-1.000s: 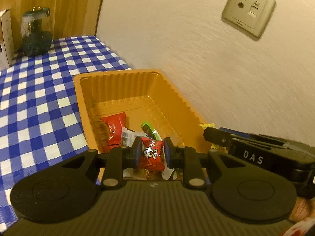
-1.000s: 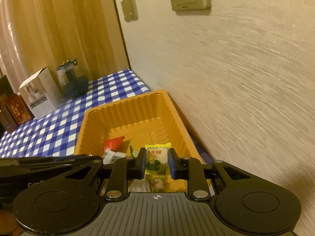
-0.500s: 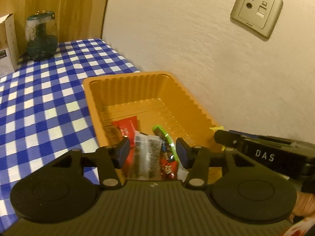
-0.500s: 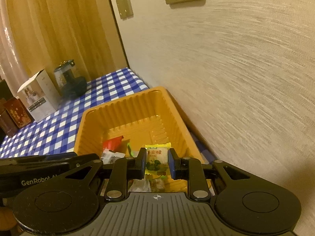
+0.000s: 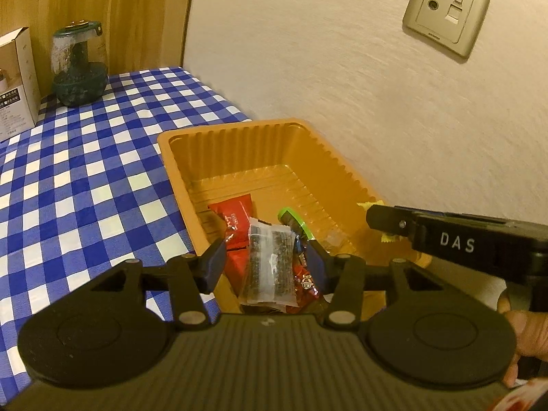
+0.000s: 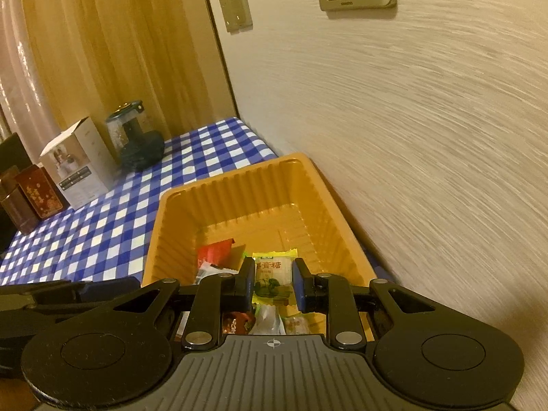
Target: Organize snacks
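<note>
Blue checked cloth covers the counter (image 5: 85, 157), and an orange tray (image 5: 239, 130) sits by the wall.
Over the tray, the left hand-held gripper (image 5: 267, 263) is spread wide with nothing in it; a clear dark snack pack (image 5: 270, 267) lies in the tray below. The right hand-held gripper (image 6: 273, 284) pinches a yellow candy packet (image 6: 272, 274) above the tray's near end.
</note>
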A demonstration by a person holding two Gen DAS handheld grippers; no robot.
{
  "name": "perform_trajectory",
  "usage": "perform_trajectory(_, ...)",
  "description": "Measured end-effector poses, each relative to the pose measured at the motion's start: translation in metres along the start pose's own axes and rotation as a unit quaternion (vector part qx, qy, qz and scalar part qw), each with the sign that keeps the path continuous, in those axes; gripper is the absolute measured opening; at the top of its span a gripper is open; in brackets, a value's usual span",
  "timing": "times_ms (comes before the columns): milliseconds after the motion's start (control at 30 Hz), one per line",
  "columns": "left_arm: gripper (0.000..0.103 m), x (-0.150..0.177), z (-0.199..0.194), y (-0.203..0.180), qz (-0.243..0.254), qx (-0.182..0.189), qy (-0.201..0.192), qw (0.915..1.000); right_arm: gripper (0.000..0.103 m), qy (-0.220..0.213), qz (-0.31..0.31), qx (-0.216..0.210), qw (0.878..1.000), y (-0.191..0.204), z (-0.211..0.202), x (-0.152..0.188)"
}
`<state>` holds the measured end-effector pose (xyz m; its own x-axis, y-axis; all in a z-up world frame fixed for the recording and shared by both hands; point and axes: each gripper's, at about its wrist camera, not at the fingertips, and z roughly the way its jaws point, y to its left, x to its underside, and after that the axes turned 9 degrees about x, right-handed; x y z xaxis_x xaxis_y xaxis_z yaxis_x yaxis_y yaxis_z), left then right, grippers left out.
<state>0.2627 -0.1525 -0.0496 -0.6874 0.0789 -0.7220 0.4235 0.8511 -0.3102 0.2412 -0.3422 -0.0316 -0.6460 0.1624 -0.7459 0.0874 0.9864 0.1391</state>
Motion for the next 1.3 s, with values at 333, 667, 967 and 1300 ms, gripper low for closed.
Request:
perform_trajectory(333,0.068,0.007,-0.011,0.008,0.001,-0.017,-0.009,0.9998,0.062,-0.007,0.058,-0.029,0.998,-0.016,0.005,-0.005)
perform_trajectory(667,0.094,0.023,-0.042,0.005,-0.008,-0.042,-0.019,0.9989,0.062,-0.008,0.064,-0.023,0.998,-0.023,-0.027,-0.004)
perform_trajectory(967,0.103,0.039,-0.094,-0.007,-0.035,-0.07,-0.033,0.9964,0.069,-0.006,0.036,-0.019,0.999,-0.008,-0.072,0.004)
perform_trajectory(1300,0.103,0.058,-0.153,-0.022,-0.044,-0.103,-0.045,0.9927,0.076,0.008,0.014,-0.028,0.999,0.012,-0.123,0.03)
